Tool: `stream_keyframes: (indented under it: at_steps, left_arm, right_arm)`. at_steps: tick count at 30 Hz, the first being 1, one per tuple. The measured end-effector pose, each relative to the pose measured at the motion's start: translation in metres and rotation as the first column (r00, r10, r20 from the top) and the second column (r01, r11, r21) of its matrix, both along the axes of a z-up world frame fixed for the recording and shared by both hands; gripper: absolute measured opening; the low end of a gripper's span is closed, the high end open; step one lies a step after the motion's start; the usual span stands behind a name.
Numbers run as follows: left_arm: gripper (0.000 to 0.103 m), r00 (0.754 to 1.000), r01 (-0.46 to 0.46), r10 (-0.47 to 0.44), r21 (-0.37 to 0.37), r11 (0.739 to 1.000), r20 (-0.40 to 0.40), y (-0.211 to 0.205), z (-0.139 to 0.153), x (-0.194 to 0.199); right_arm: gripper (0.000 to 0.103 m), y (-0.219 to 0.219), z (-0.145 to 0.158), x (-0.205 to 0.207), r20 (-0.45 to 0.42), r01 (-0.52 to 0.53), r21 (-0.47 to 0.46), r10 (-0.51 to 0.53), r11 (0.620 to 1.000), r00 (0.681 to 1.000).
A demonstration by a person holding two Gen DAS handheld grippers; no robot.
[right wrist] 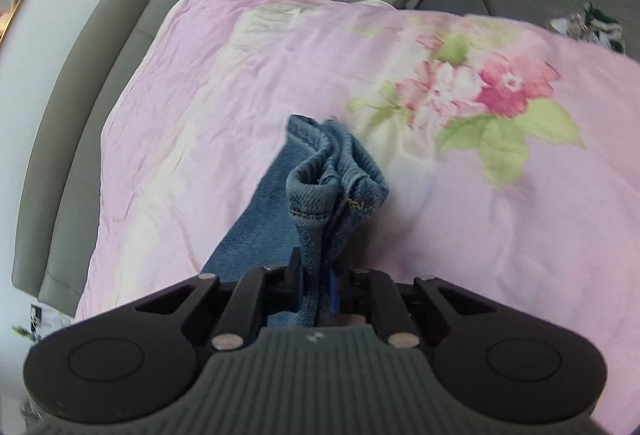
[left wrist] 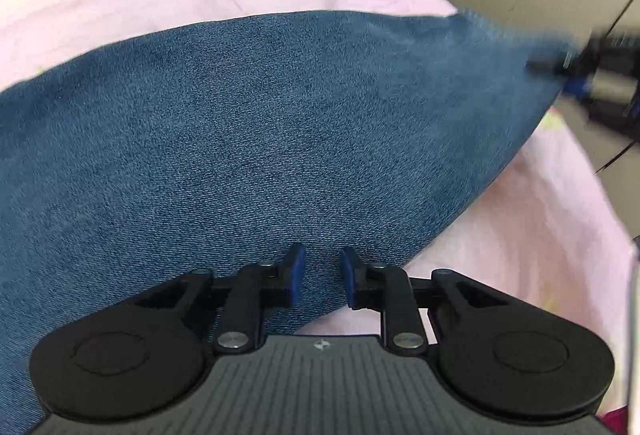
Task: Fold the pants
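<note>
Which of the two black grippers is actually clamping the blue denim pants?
The right gripper: the blue denim pants' bunched hem is pinched between its fingers. The left gripper has a gap, denim only beneath.

The jeans [left wrist: 240, 139] run off the left wrist view's left edge. There the right gripper [left wrist: 576, 59] at their far corner is blurred, its jaws unreadable.
</note>
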State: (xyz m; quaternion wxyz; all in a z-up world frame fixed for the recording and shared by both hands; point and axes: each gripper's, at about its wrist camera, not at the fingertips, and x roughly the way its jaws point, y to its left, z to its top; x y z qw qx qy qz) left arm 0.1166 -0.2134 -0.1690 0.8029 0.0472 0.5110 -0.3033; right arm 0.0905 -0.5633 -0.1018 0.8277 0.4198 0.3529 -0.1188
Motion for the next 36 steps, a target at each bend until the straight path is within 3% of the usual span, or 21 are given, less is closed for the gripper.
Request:
stream_keyframes:
  at_steps: [4,8,12,15,17,20,25,30,33,36]
  left_arm:
    - [0.027,1.0,-0.01,0.01,0.015,1.0,0.002,-0.001,0.004,-0.001]
    - [0.028,0.996,-0.089,0.09,-0.087,0.992,0.012,0.032,0.027,-0.002]
    - [0.03,0.983,-0.17,0.181,-0.184,0.968,0.043,0.088,0.058,-0.005]
    - [0.031,0.964,-0.238,0.254,-0.169,0.956,0.081,0.138,0.079,0.0]
    - [0.031,0.946,-0.294,0.311,-0.156,0.943,0.096,0.176,0.089,0.004]
    - [0.031,0.917,-0.37,0.386,-0.141,0.918,0.105,0.226,0.097,0.009]
    - [0.032,0.883,-0.443,0.456,-0.12,0.888,0.111,0.293,0.095,0.005]
    - [0.032,0.879,-0.458,0.47,-0.128,0.88,0.088,0.322,0.089,0.001]
    - [0.032,0.877,-0.464,0.475,-0.139,0.875,0.066,0.333,0.087,0.005]
    - [0.032,0.876,-0.47,0.481,-0.17,0.866,0.03,0.343,0.084,0.005]
  right_arm:
    - [0.006,0.042,0.043,0.015,0.042,-0.099,-0.137,0.105,0.986,0.994]
    - [0.006,0.092,0.088,0.028,0.069,-0.192,-0.297,0.221,0.935,0.973]
    - [0.007,0.149,0.119,0.043,0.058,-0.285,-0.404,0.335,0.869,0.94]
    - [0.007,0.202,0.131,0.056,0.035,-0.367,-0.465,0.431,0.806,0.901]
    - [0.007,0.244,0.133,0.063,0.007,-0.43,-0.515,0.505,0.741,0.863]
    - [0.007,0.304,0.123,0.071,-0.052,-0.529,-0.555,0.608,0.641,0.792]
    - [0.007,0.383,0.076,0.084,-0.192,-0.684,-0.519,0.711,0.512,0.677]
    - [0.008,0.435,0.016,0.083,-0.348,-0.783,-0.487,0.736,0.387,0.58]
    - [0.01,0.446,-0.006,0.079,-0.394,-0.803,-0.491,0.736,0.338,0.55]
    - [0.024,0.444,-0.015,0.069,-0.382,-0.816,-0.465,0.754,0.344,0.535]
